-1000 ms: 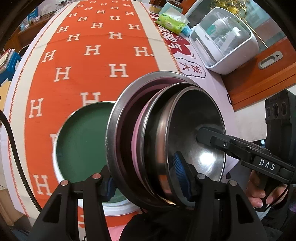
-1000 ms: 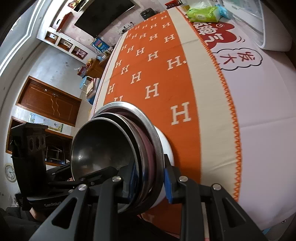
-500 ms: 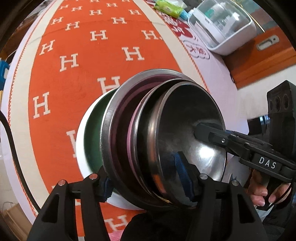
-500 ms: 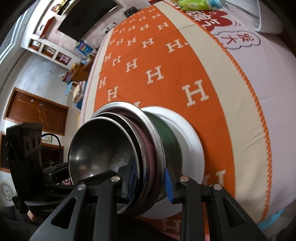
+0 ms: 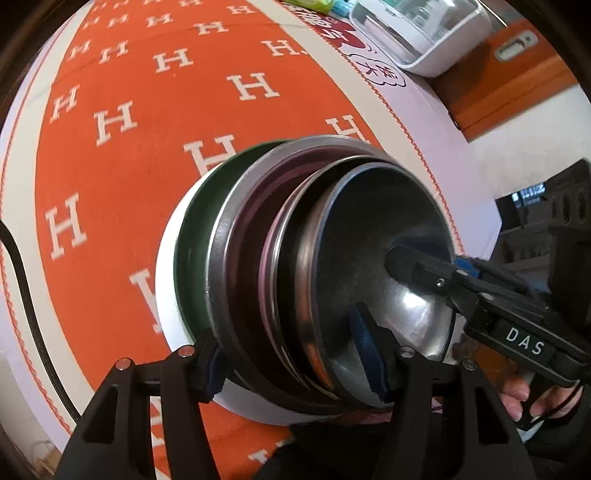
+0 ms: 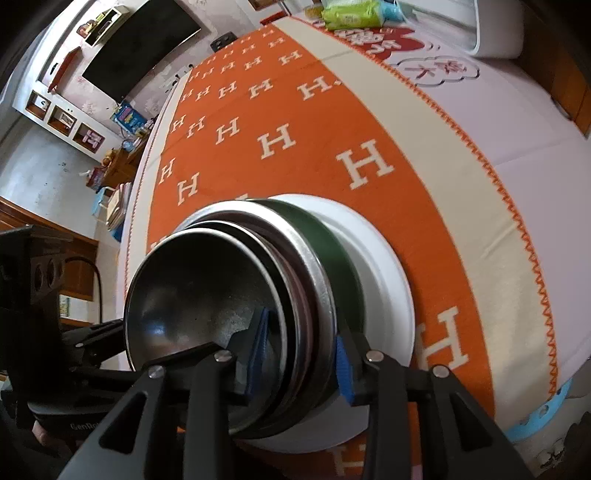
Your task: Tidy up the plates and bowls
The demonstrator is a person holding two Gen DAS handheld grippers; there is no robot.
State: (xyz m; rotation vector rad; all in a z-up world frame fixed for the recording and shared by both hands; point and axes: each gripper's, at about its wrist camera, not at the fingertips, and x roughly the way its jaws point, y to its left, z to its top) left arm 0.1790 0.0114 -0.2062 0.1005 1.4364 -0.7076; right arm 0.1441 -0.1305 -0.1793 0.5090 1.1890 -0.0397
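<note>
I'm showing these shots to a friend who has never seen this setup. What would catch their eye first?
Front and centre, a nested stack of steel bowls is clamped on opposite rims by the left gripper and the right gripper, over a green plate with a white rim. Behind it spreads the bright orange cloth with white H letters; a white lidded container sits at the far edge.

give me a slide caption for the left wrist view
Both grippers, left and right, clamp a nested stack of metal bowls over the green plate.
</note>
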